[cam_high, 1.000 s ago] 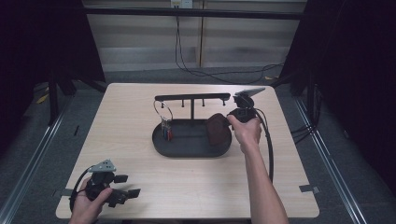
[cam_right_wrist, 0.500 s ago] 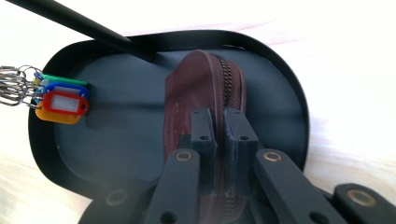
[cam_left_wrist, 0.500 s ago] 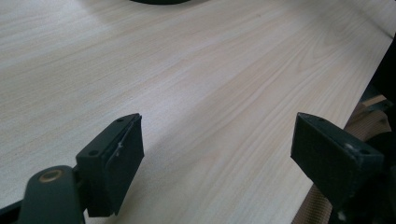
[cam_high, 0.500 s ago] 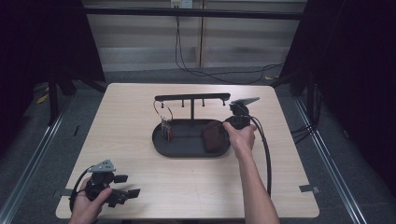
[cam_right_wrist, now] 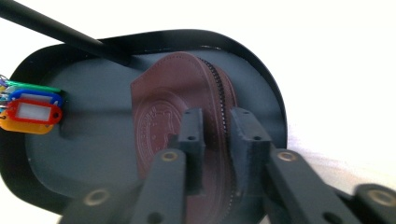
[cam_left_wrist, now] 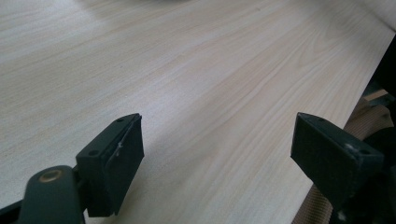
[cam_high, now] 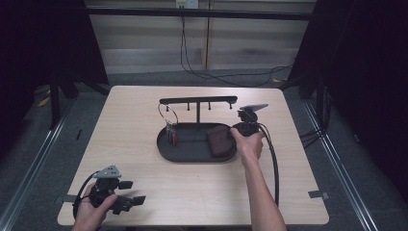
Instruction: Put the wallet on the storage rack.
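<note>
Lowered pouch [cam_right_wrist: 187, 107] between right claw [cam_right_wrist: 217, 135] pads

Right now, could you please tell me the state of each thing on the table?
Brown pouch: zipped, lying in the tray.
Tray: flat on the table.
Key tags: hanging from the rack.
Right gripper: just opening, astride the pouch's edge.
Left gripper: open, empty.

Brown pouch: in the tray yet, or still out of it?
In. The brown pouch lies on the floor of the black tray, at its end away from the key tags; the right gripper's jaws straddle its zipper edge.
</note>
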### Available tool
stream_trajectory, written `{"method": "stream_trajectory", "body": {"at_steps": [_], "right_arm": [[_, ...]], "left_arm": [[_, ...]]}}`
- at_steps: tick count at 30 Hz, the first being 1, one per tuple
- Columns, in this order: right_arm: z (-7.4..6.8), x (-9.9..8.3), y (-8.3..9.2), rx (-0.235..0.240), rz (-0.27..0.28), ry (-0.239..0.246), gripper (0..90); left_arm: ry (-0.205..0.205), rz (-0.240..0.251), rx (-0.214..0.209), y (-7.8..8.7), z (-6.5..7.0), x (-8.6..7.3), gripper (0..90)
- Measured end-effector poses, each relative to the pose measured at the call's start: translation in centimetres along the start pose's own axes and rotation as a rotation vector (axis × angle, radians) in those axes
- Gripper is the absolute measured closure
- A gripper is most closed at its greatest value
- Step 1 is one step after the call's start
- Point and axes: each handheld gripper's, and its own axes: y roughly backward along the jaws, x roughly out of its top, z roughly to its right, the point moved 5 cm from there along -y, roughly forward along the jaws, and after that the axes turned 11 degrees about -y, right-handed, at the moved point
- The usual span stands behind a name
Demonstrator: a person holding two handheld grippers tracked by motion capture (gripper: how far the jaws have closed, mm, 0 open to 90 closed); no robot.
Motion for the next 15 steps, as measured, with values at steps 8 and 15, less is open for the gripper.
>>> {"method": "stream_trajectory", "body": {"at_steps": [8, 15], "right_arm": [[0.0, 0.0, 0.7, -0.021, 0.030, 0.030, 48.9], [-0.1, -0.1, 2.5, 0.043, 0.038, 0.051, 30.6]], "left_arm": [[-0.004, 0.003, 0.005, 0.1, -0.1, 0.1, 17.0], [0.000, 0.008, 0.011, 0.1, -0.1, 0.1, 17.0]]}}
